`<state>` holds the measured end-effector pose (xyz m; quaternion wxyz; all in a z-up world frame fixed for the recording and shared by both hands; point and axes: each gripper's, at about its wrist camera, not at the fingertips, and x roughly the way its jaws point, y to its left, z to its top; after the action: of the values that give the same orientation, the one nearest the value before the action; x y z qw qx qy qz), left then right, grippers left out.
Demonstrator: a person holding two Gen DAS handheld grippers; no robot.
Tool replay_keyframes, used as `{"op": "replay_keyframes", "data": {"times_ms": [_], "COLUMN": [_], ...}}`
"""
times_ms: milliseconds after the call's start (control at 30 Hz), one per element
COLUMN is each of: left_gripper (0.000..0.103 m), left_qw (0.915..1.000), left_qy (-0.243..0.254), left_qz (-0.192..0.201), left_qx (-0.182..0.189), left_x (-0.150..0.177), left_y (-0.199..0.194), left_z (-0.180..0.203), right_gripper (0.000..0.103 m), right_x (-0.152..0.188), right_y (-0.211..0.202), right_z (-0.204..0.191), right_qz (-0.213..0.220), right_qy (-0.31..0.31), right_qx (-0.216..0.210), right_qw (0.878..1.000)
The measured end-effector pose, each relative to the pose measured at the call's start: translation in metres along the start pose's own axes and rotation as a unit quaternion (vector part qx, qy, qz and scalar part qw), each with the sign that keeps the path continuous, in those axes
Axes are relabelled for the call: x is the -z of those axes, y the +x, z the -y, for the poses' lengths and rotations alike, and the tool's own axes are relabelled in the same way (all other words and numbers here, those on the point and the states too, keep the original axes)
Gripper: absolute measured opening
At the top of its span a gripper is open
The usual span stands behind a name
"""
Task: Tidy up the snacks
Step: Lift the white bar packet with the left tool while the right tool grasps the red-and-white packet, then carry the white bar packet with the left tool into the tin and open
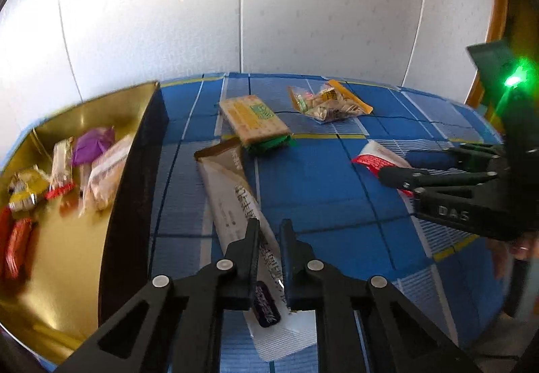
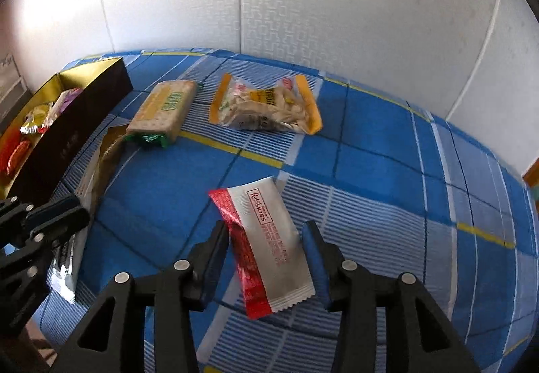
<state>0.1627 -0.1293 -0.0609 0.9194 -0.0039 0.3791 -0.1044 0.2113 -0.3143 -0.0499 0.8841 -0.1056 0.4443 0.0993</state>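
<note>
Straddling red-white wrapper (image 2: 269,245), right gripper (image 2: 266,231) jaws apart.

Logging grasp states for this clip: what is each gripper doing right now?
Left gripper: shut on the long white packet.
Right gripper: open, straddling the red-and-white packet.
</note>
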Motion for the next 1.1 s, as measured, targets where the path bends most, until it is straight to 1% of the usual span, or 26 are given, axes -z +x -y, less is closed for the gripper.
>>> {"op": "replay_keyframes", "data": {"times_ms": [67,100,133,167,200,233,300,333,367,400,433,467,533,600,633,667,733,767,800,833,867,900,933,967,1033,1100], "left_gripper": [0.018,0.028,0.046,0.057,0.063,0.066,0.065,0.063,0.058,0.044,0.042,0.040,0.036,0.036,0.036,0.036,0.039,0.041,0.052,0.063,0.063,0.058,0.040,0.030,0.027,0.026], "left_qw": [0.9999,0.9998,0.9997,0.9994,0.9994,0.9991,0.9979,0.9971,0.9975,0.9979,0.9983,0.9989,0.9993,0.9992,0.9988,0.9989,0.9988,0.9988,0.9989,0.9990,0.9990,0.9991,0.9990,0.9988,0.9984,0.9984], "left_qy": [-0.009,-0.010,-0.012,-0.014,-0.020,-0.021,-0.016,-0.024,-0.030,-0.032,-0.022,-0.004,0.010,0.013,0.015,0.023,0.035,0.032,0.029,0.023,0.018,0.018,0.024,0.035,0.042,0.036], "left_qz": [-0.010,-0.014,-0.017,-0.019,-0.019,-0.025,-0.046,-0.056,-0.045,-0.039,-0.035,-0.032,-0.032,-0.026,-0.021,-0.019,-0.029,-0.034,-0.033,-0.037,-0.040,-0.039,-0.037,-0.034,-0.038,-0.041], "left_qx": [-0.003,-0.009,-0.015,-0.023,-0.022,-0.025,-0.043,-0.046,-0.044,-0.042,-0.041,-0.035,-0.014,0.027,0.041,0.037,0.015,0.016,0.016,0.008,0.003,0.000,-0.005,-0.003,0.004,0.012], "left_x": [-0.003,-0.006,-0.007,-0.010,-0.013,-0.015,-0.014,-0.012,-0.011,-0.008,-0.007,-0.006,-0.005,-0.003,-0.002,-0.001,0.000,0.001,0.000,-0.001,-0.001,-0.001,0.000,-0.001,0.000,0.000], "left_y": [0.003,0.005,0.006,0.008,0.010,0.013,0.019,0.021,0.018,0.016,0.015,0.015,0.014,0.009,0.006,0.005,0.008,0.009,0.008,0.009,0.011,0.012,0.011,0.010,0.010,0.009], "left_z": [-0.002,-0.001,0.000,0.001,0.001,0.002,0.004,0.003,0.002,0.003,0.006,0.011,0.016,0.020,0.022,0.026,0.029,0.028,0.027,0.026,0.025,0.024,0.025,0.026,0.025,0.023], "right_gripper": [0.046,0.046,0.046,0.046,0.046,0.046,0.046,0.046,0.046,0.046,0.046,0.046,0.046,0.046,0.046,0.046,0.046,0.046,0.046,0.046,0.046,0.046,0.046,0.045,0.042,0.039], "right_x": [-0.002,-0.002,-0.003,-0.003,-0.002,-0.002,-0.001,-0.001,0.000,0.000,0.000,-0.001,-0.002,-0.002,-0.002,-0.001,-0.001,0.000,0.000,0.000,0.000,0.000,-0.001,-0.001,-0.002,-0.001], "right_y": [0.004,0.004,0.004,0.004,0.003,0.003,0.001,-0.001,-0.003,-0.004,-0.004,-0.004,-0.003,-0.001,-0.001,-0.001,0.000,0.001,0.002,0.001,0.002,0.002,0.002,0.003,0.003,0.002], "right_z": [-0.001,0.001,0.001,0.003,0.005,0.007,0.009,0.010,0.011,0.014,0.016,0.018,0.017,0.016,0.016,0.016,0.017,0.017,0.017,0.015,0.013,0.011,0.011,0.011,0.012,0.013], "right_qz": [-0.004,-0.004,-0.005,-0.005,-0.007,-0.007,-0.008,-0.005,-0.001,0.002,0.001,0.001,0.000,-0.004,-0.004,-0.005,-0.009,-0.014,-0.017,-0.015,-0.015,-0.014,-0.012,-0.010,-0.009,-0.007], "right_qy": [-0.001,0.006,0.010,0.016,0.024,0.028,0.030,0.030,0.031,0.035,0.041,0.048,0.053,0.054,0.055,0.055,0.058,0.056,0.053,0.047,0.043,0.038,0.036,0.037,0.043,0.047], "right_qx": [0.003,-0.002,-0.005,-0.009,-0.013,-0.015,-0.005,0.003,0.005,0.001,-0.004,-0.011,-0.020,-0.017,-0.019,-0.021,-0.025,-0.030,-0.029,-0.025,-0.020,-0.018,-0.017,-0.018,-0.020,-0.020], "right_qw": [1.000,1.000,1.000,1.000,1.000,0.999,1.000,1.000,1.000,0.999,0.999,0.999,0.998,0.998,0.998,0.998,0.998,0.998,0.998,0.998,0.999,0.999,0.999,0.999,0.999,0.999]}}
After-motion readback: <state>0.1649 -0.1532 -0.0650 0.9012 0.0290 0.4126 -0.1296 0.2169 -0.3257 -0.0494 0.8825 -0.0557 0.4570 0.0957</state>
